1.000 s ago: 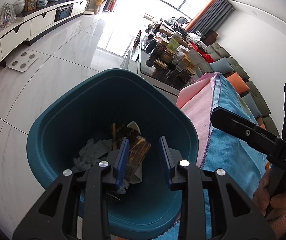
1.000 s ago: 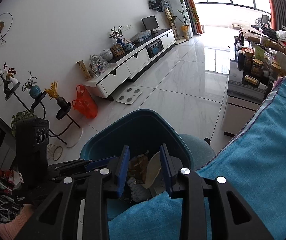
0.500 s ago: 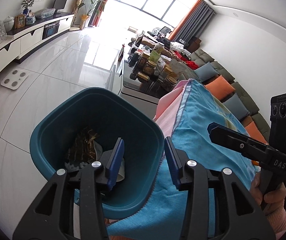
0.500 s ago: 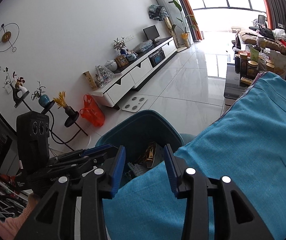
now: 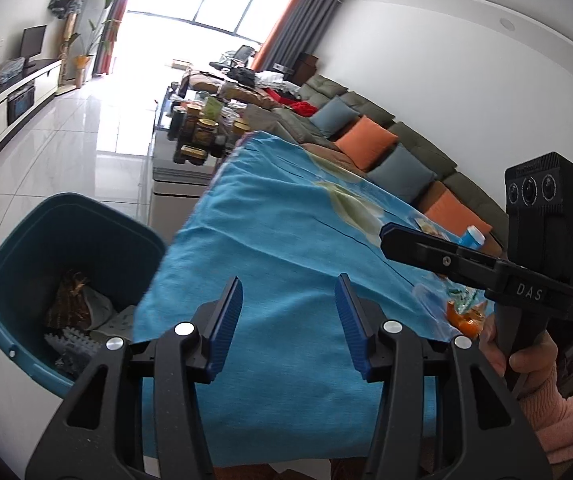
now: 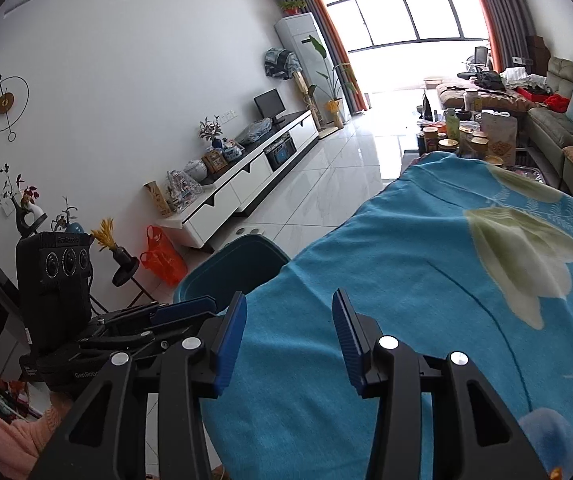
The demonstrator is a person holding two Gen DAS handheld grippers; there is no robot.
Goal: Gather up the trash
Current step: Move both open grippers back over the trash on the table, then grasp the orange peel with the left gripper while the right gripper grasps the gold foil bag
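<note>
Beside the blue-clothed surface: teal bin — holds crumpled brown wrapper, grey tissue. Orange-and-clear wrapper trash lies on the cloth. Left gripper, right gripper — fingers have just been opening, parted, empty.

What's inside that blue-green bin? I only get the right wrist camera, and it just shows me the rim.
Observer: The left wrist view looks down into the bin. A crumpled brown wrapper lies in it on top of pale scraps.
Operator: Is any trash left on the blue cloth?
Observer: Yes. A clear bag with orange bits lies on the cloth, close to the person's right hand.
Operator: Is the other gripper carrying something?
Observer: No. The left gripper has just been opening, and only bare cloth shows between its fingers.
</note>
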